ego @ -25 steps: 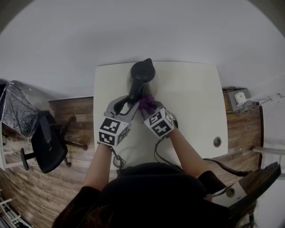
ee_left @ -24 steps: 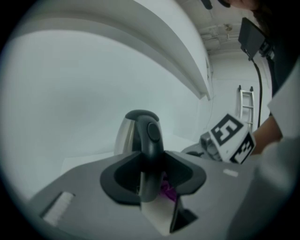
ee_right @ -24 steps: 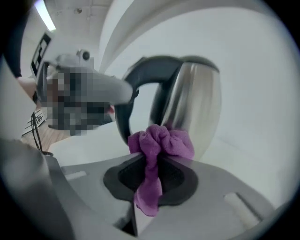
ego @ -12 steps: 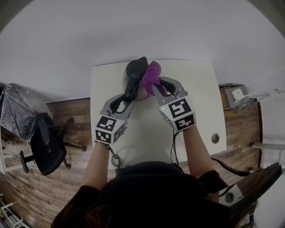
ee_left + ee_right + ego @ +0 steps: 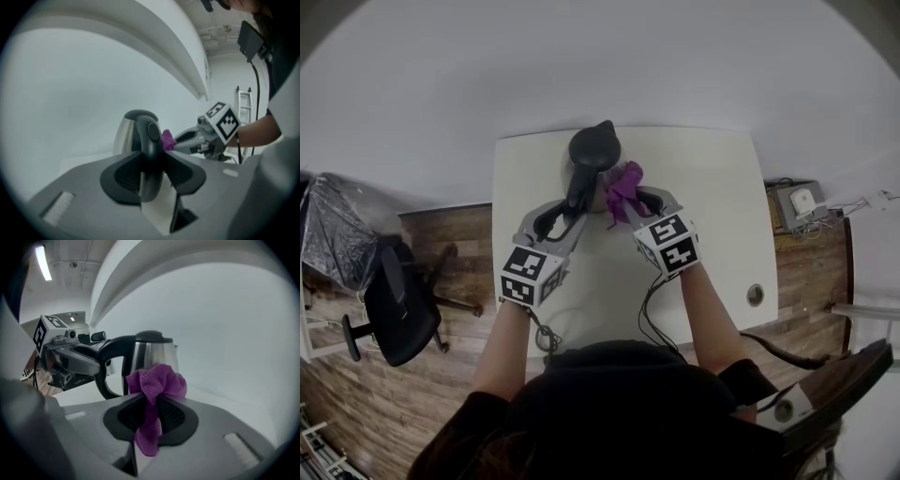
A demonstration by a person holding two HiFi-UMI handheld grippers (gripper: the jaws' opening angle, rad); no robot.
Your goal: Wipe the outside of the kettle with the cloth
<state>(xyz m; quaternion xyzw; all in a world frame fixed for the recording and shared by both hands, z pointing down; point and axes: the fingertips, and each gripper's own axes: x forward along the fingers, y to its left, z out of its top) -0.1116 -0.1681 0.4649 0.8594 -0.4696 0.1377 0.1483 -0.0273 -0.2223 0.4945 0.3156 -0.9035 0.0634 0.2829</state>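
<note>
A steel kettle [image 5: 594, 150] with a black lid and a black handle [image 5: 151, 140] stands at the far edge of the white table [image 5: 712, 234]. My left gripper [image 5: 570, 208] is shut on that handle. My right gripper [image 5: 628, 199] is shut on a purple cloth [image 5: 157, 385], bunched above the jaws with a tail hanging below. The cloth [image 5: 623, 183] is at the kettle's right side; whether it touches the steel body [image 5: 154, 355] is unclear.
The white wall rises right behind the table. A black office chair [image 5: 398, 300] stands on the wood floor at the left. A grommet hole [image 5: 756, 296] lies near the table's right edge, and a grey box [image 5: 802, 204] with cables sits on the floor to the right.
My right gripper carried the cloth from the kettle's near side up beside the lid, then back down to the kettle's right side. The left gripper kept its hold on the handle.
</note>
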